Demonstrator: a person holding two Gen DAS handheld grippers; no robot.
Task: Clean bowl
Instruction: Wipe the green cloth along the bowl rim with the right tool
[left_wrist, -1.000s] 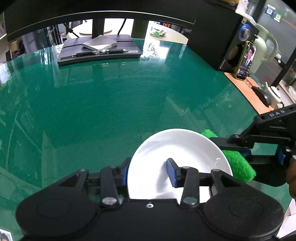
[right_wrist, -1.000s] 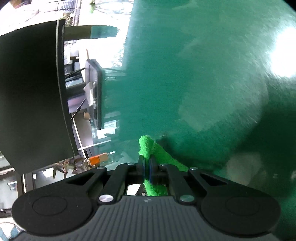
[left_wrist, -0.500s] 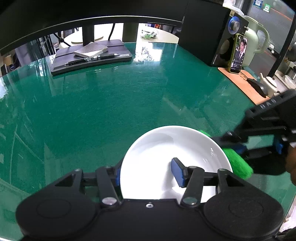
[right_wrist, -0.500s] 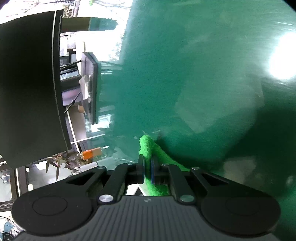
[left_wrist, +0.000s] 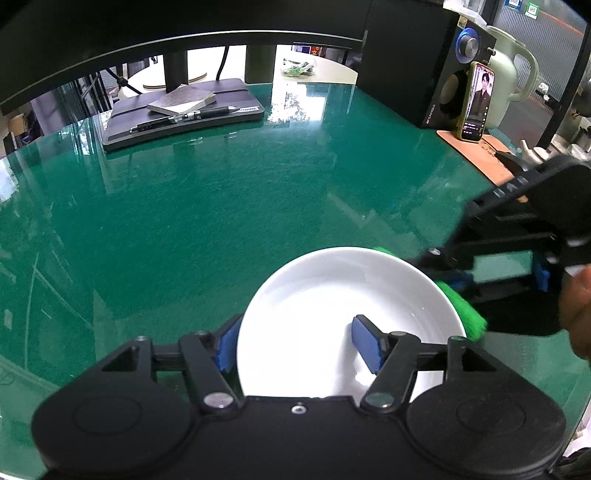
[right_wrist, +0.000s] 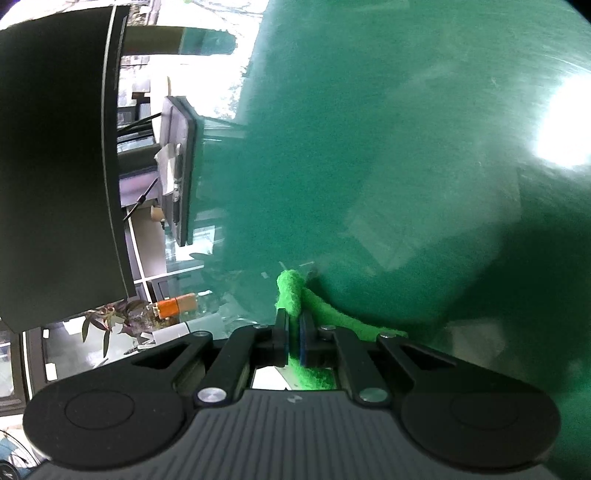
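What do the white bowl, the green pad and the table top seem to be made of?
Bowl: probably glazed ceramic, though hard plastic is possible; it is smooth, white and shiny.
Green pad: fibrous scouring material or cloth; its edges look fuzzy.
Table top: likely glass over a green surface; it mirrors the windows and shows fine scratches.

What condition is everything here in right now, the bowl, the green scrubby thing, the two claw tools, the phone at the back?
white bowl: upright on the green table, looks empty.
left gripper: jaws just opening, rim between them, pads apart from it.
green scouring pad: pinched, folded.
right gripper: shut on the pad, beside the bowl.
phone: propped upright, screen lit.
pen: lying flat on a dark folder.
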